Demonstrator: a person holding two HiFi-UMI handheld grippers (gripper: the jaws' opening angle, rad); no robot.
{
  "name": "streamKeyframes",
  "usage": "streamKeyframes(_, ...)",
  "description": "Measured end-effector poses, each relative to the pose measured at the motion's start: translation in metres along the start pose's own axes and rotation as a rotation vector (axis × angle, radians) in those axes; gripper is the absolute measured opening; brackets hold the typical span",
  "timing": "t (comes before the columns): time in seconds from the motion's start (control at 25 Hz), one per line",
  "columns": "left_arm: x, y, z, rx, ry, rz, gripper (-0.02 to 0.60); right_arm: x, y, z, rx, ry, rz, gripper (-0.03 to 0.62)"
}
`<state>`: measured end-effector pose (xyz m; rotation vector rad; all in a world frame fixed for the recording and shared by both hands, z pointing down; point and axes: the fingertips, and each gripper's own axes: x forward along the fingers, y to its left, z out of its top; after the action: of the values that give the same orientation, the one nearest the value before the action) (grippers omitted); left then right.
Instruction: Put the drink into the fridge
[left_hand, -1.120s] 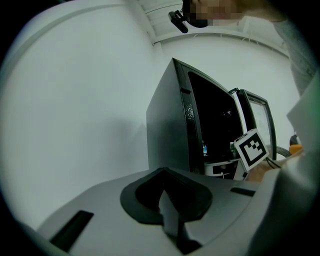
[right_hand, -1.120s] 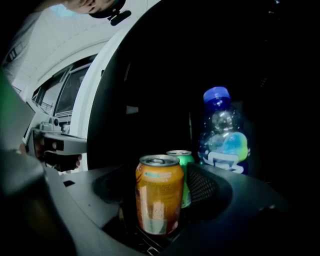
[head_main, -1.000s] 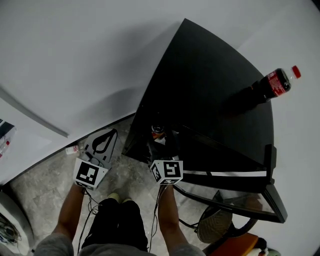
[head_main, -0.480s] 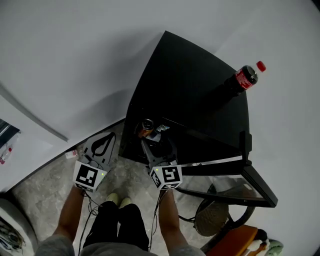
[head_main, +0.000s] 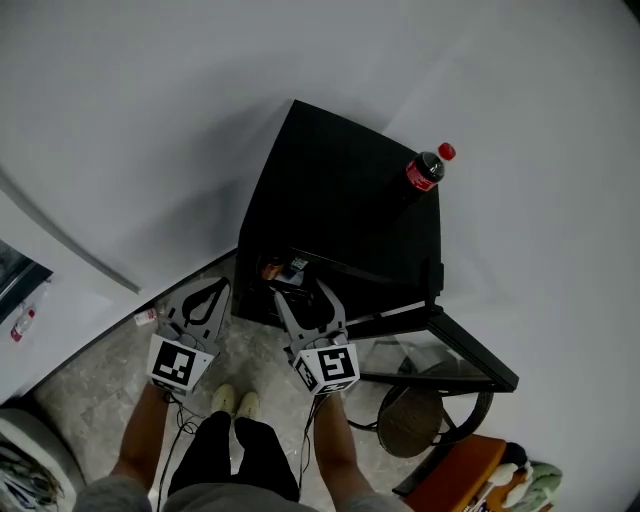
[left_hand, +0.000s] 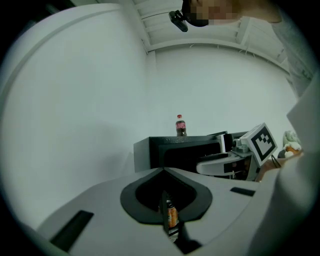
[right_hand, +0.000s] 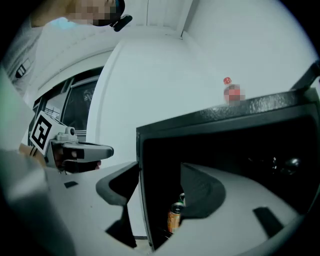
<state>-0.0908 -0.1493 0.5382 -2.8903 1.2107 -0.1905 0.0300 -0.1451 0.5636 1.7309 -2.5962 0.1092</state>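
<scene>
A black mini fridge (head_main: 340, 200) stands against the white wall with its door (head_main: 462, 352) swung open to the right. An orange drink can (head_main: 272, 270) stands upright inside at the front left, also visible as the can (right_hand: 174, 216) in the right gripper view. My right gripper (head_main: 305, 293) hangs just outside the opening; its jaws are closing with nothing held, and the fridge's left wall edge (right_hand: 141, 190) shows between them. My left gripper (head_main: 213, 290) is shut and empty, left of the fridge. A cola bottle (head_main: 425, 168) stands on top.
A dark round stool (head_main: 412, 425) sits under the open door, with an orange object (head_main: 468, 482) beside it. A small bottle (head_main: 146, 317) lies on the stone floor by the left wall. The person's feet (head_main: 233, 402) are below the grippers.
My right gripper has drawn back out of the fridge, leaving the can inside. The head camera has pulled away, so the fridge looks smaller. The left gripper has barely moved.
</scene>
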Motion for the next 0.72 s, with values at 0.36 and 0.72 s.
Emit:
streamKeyframes(0.36,-0.016,-0.016,0.049,-0.009,0.0,-0.027,0.005,-0.031,0.013,0.063,0.003,-0.011,-0.042,0.214)
streamKeyframes(0.72,-0.031,-0.035,0.095,0.008,-0.032,-0.063,0.005,-0.073,0.015,0.112,0.02,-0.029,-0.132,0.127)
